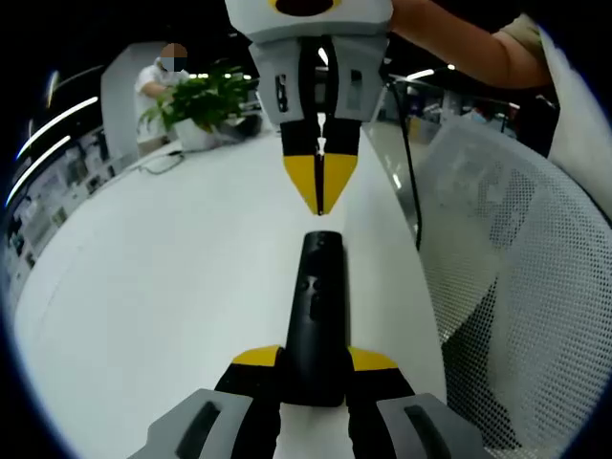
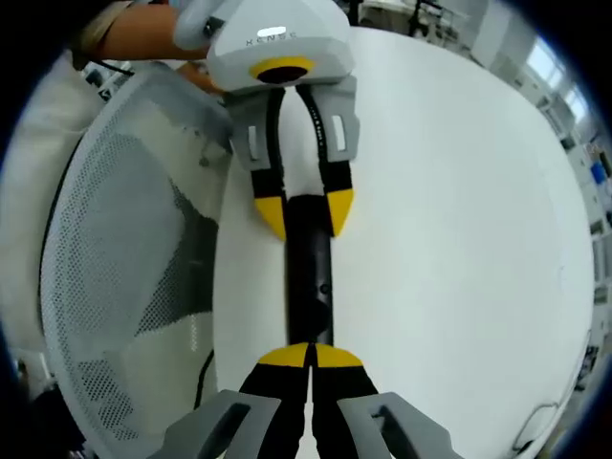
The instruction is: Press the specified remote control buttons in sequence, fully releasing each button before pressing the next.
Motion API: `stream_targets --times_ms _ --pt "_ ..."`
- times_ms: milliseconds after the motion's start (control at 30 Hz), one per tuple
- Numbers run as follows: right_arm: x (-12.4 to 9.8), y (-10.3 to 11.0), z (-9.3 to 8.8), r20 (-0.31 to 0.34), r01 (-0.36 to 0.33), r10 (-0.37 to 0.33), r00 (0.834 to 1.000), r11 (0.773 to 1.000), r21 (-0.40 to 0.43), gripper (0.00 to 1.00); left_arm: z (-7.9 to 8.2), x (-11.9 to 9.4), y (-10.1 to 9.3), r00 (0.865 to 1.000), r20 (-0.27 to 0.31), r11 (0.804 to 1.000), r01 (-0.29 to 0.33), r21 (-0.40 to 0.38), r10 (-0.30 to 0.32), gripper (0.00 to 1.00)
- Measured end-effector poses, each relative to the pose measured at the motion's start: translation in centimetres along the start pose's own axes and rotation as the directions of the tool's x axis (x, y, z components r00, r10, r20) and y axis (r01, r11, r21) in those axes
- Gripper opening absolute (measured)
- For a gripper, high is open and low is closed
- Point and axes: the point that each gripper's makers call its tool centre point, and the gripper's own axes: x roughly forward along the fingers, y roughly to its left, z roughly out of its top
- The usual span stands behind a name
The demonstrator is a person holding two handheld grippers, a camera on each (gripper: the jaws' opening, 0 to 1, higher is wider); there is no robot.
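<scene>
At the bottom of the left gripper view, the left gripper (image 1: 314,368) pinched a slim, glossy black remote (image 1: 316,316) above the smooth white table (image 1: 172,287); beyond, mid-frame, the right gripper (image 1: 321,196) pointed back, yellow tips pressed together; mesh chair (image 1: 516,287) at right

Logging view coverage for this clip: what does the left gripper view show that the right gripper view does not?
Left gripper view: a potted plant at the table's far end, with a person beside it. Right gripper view: the left gripper from the front, jaws clamped on the remote. Both: the black remote, the white table, the mesh chair, and the right gripper, closed, near the remote's end.
</scene>
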Motion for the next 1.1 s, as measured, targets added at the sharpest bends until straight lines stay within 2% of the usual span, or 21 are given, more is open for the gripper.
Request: stream_targets --times_ms 633,1000,1100 --pt "3.2 0.2 0.7 0.001 -0.036 0.036 0.999 0.999 0.000 0.00 -0.1 0.0 0.0 1.000 0.007 1.000 -0.002 -0.002 0.002 0.24" --pt "3.6 -0.1 0.7 -0.012 -0.032 0.032 0.999 0.999 -0.011 0.00 -0.1 0.0 0.0 1.000 0.008 1.000 0.000 -0.002 0.000 0.24" --pt "3.7 -0.3 0.7 -0.015 -0.035 0.036 0.999 0.999 0.008 0.00 -0.1 0.0 0.0 1.000 0.005 1.000 -0.001 0.003 0.001 0.24"
